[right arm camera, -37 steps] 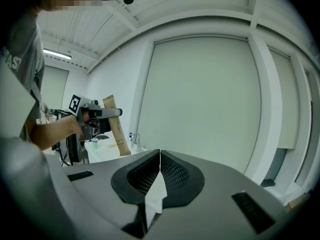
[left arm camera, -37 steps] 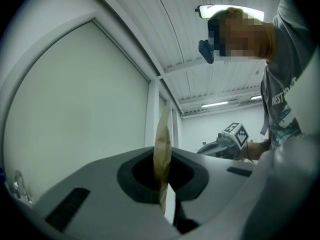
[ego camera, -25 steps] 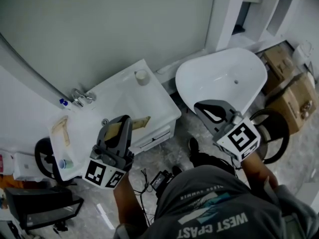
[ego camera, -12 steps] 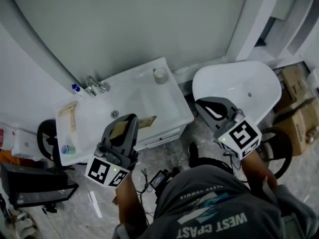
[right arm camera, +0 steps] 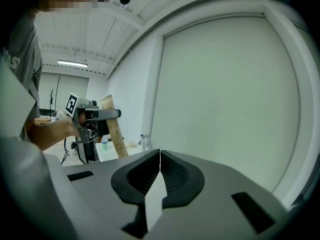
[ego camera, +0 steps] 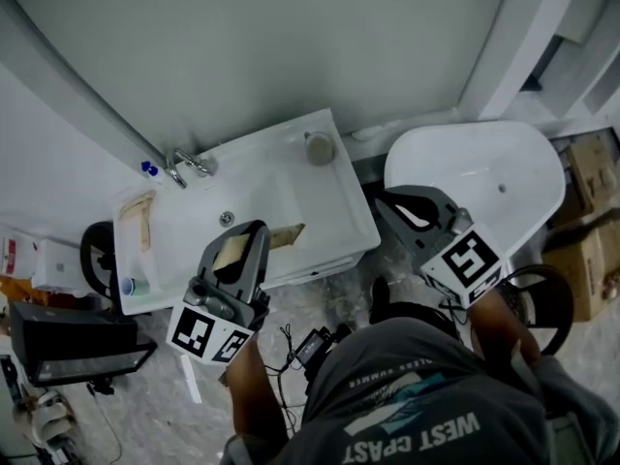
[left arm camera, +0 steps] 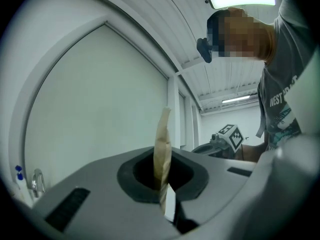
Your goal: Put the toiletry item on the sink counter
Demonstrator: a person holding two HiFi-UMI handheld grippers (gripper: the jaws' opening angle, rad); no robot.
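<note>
Packet of tan paper, clamped in the closed jaws of the left gripper, still hangs over the front edge of the sink counter at eleven o'clock, barely moved, so lowering and release remain, while the right gripper at two o'clock sits shut, empty.

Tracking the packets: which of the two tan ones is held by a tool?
The packet clamped in the left tool; the other packet lies loose on the counter's left end.
</note>
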